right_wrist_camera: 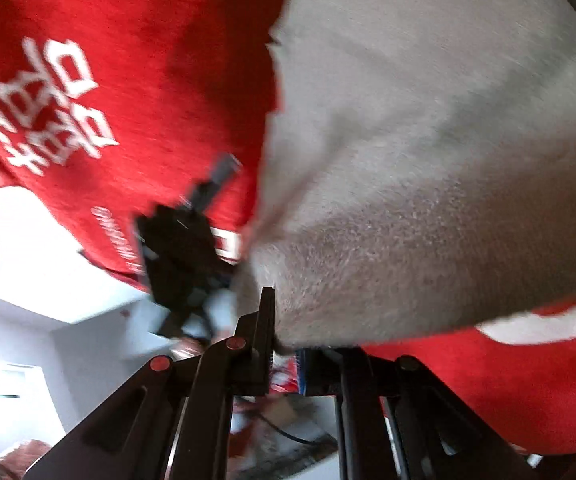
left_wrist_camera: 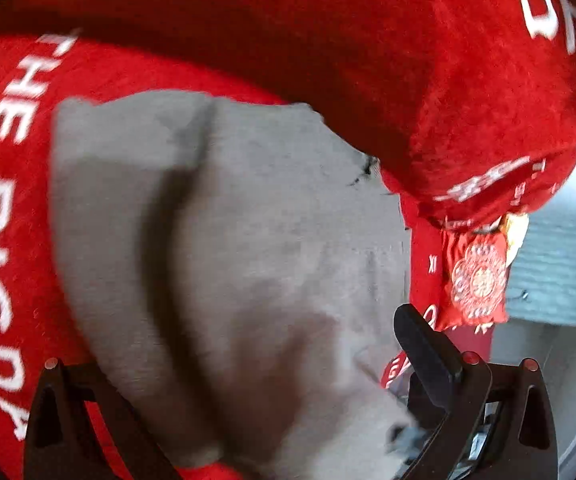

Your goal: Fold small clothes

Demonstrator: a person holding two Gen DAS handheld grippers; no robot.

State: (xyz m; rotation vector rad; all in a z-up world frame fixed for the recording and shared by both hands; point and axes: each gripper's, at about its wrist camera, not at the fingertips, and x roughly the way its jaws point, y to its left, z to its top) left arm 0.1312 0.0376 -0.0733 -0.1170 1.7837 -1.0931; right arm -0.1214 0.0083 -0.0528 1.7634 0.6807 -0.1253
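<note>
Right gripper (right_wrist_camera: 284,344) clamped on grey cloth (right_wrist_camera: 427,184) edge; cloth fans upward over red fabric (right_wrist_camera: 100,92); long axis unclear.

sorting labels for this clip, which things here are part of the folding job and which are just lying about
Part of the job:
- grey garment, pinched at its edge by the right gripper
- left gripper, with the grey cloth between its fingers

Just lying about:
- red blanket with white lettering under and around the garment
- red embroidered pouch

Left tool's (left_wrist_camera: 248,420) fingertips buried under blurred grey cloth (left_wrist_camera: 228,240); red fabric's (left_wrist_camera: 8,200) lettering edge-cropped.
</note>
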